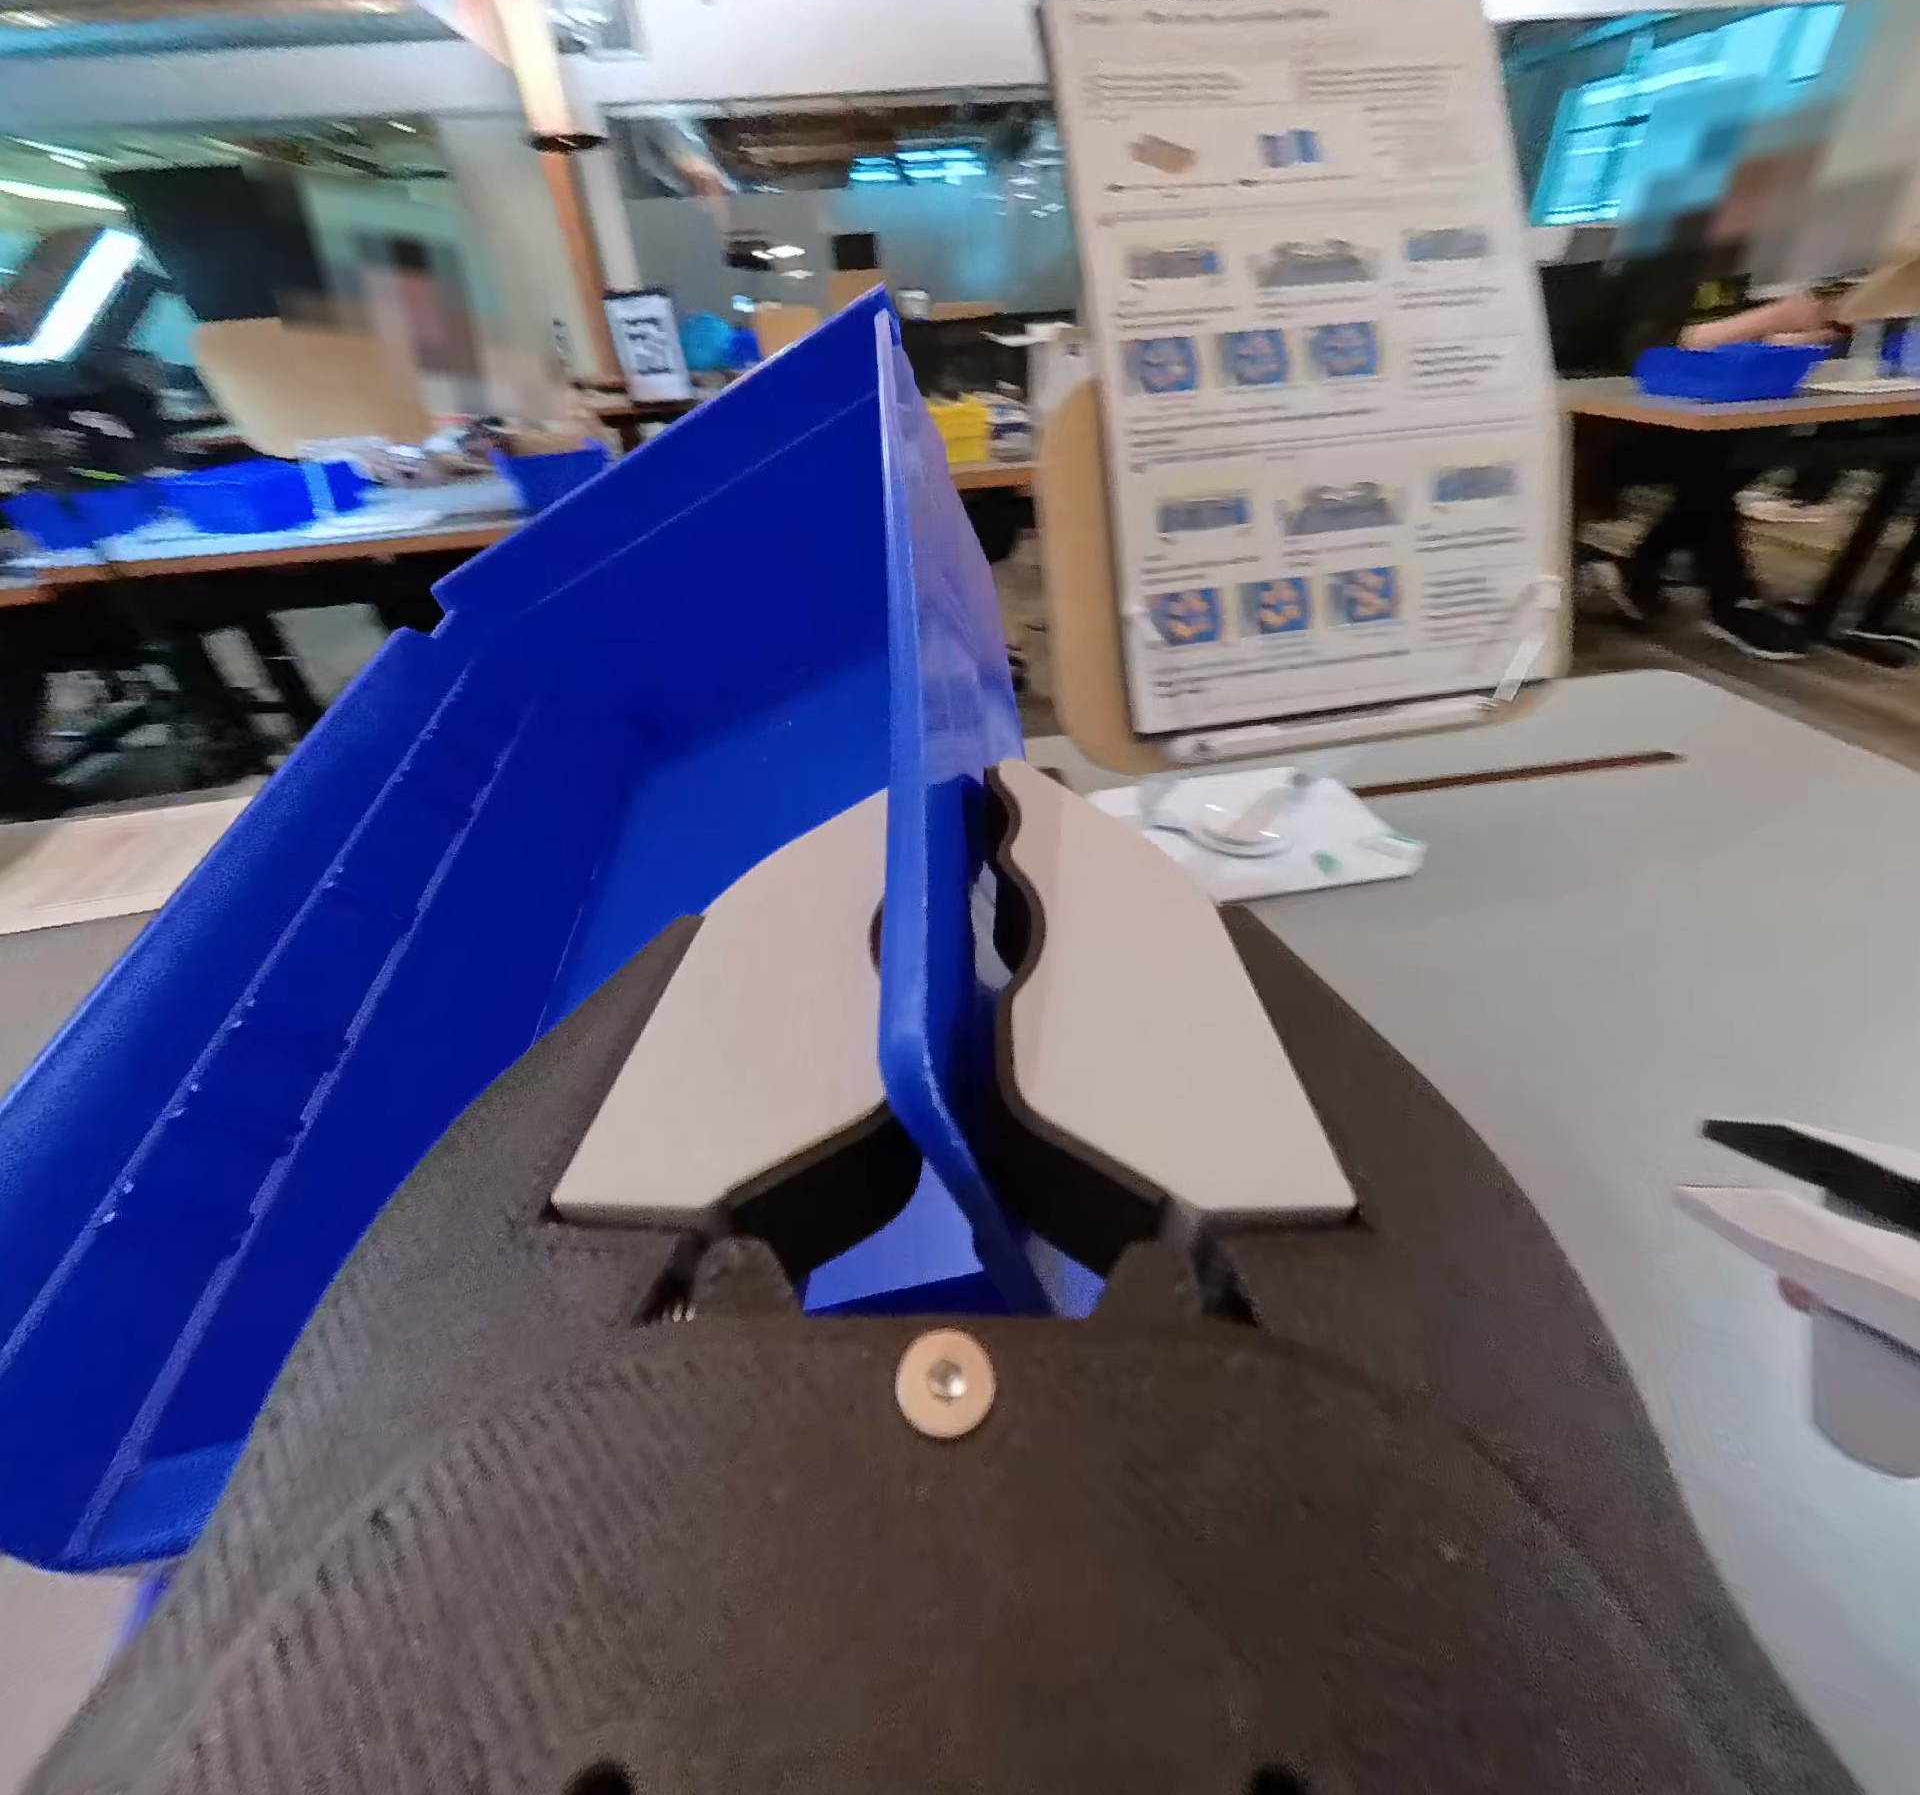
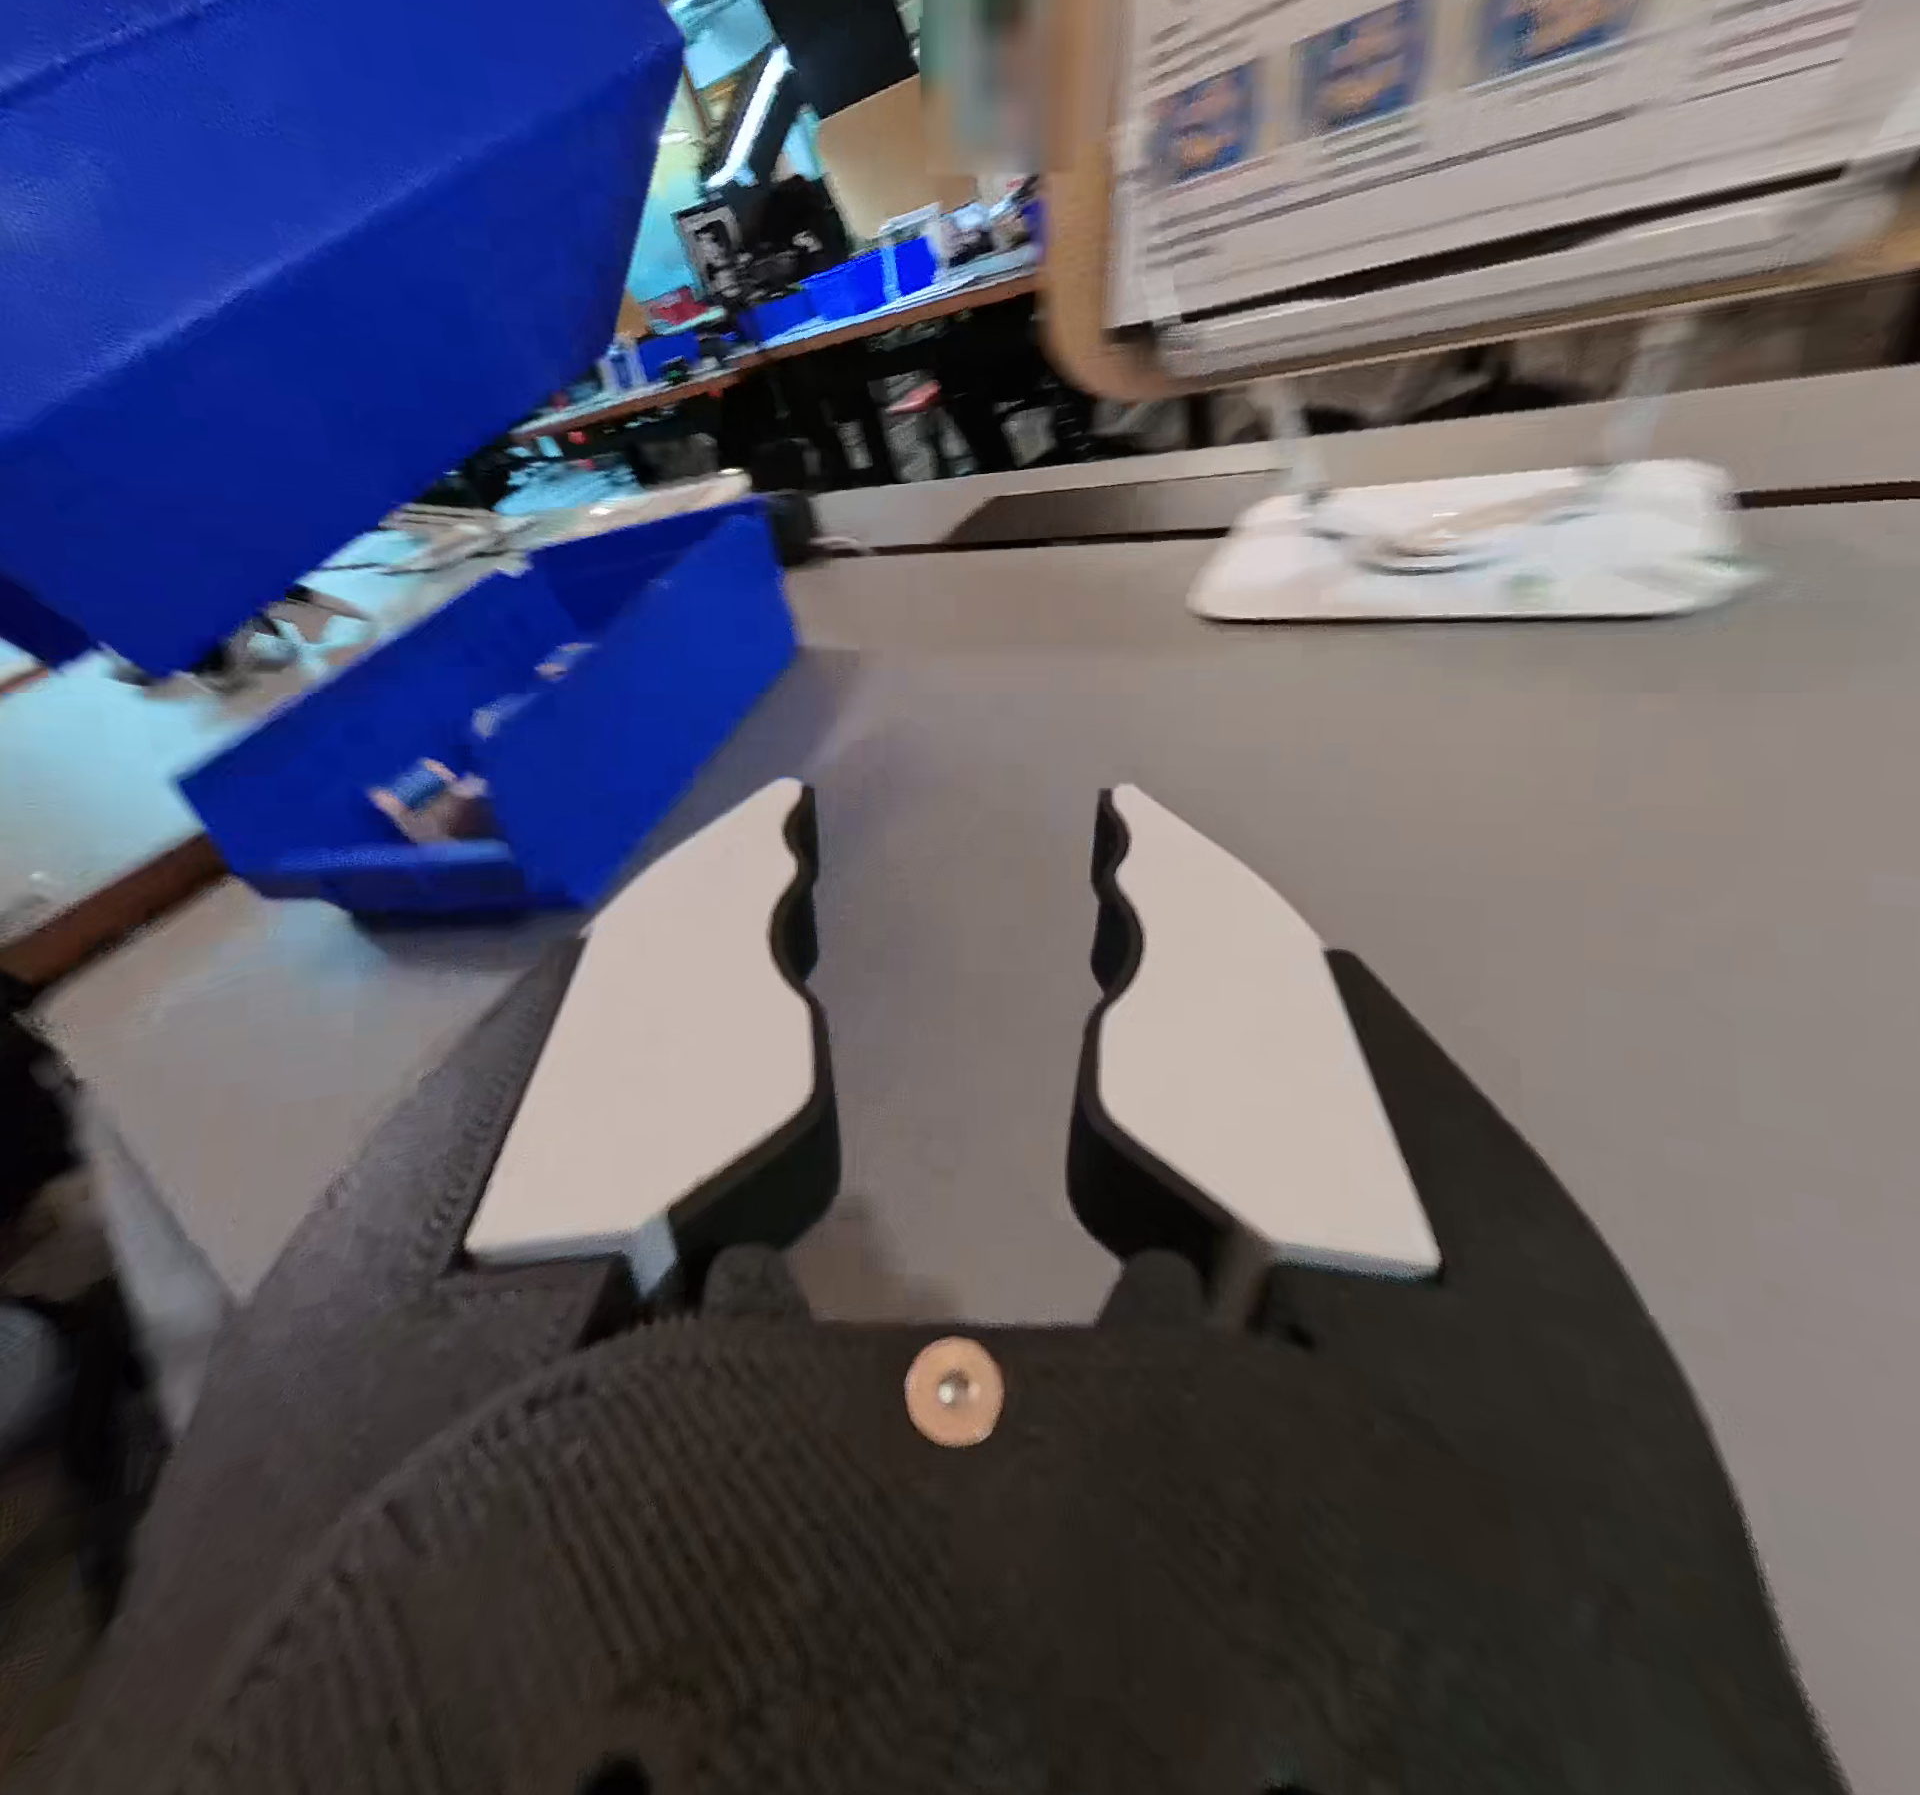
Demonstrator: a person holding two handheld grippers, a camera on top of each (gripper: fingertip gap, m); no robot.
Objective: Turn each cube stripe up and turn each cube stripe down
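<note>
Left gripper [image 1: 940, 924] and right gripper [image 2: 954, 924], ribbed black printed bodies, pale grey wavy-edged fingers, one silver screw each

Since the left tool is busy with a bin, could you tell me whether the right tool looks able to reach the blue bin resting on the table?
Probably yes: the right tool is open and empty, and bare table separates it from the resting blue bin ahead-left. The lifted bin hangs above, not between.

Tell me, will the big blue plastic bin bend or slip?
The big blue plastic bin probably stays stiff: its ribbed walls look straight while lifted. It may swing or slip, since the left gripper pinches only one thin wall.
</note>
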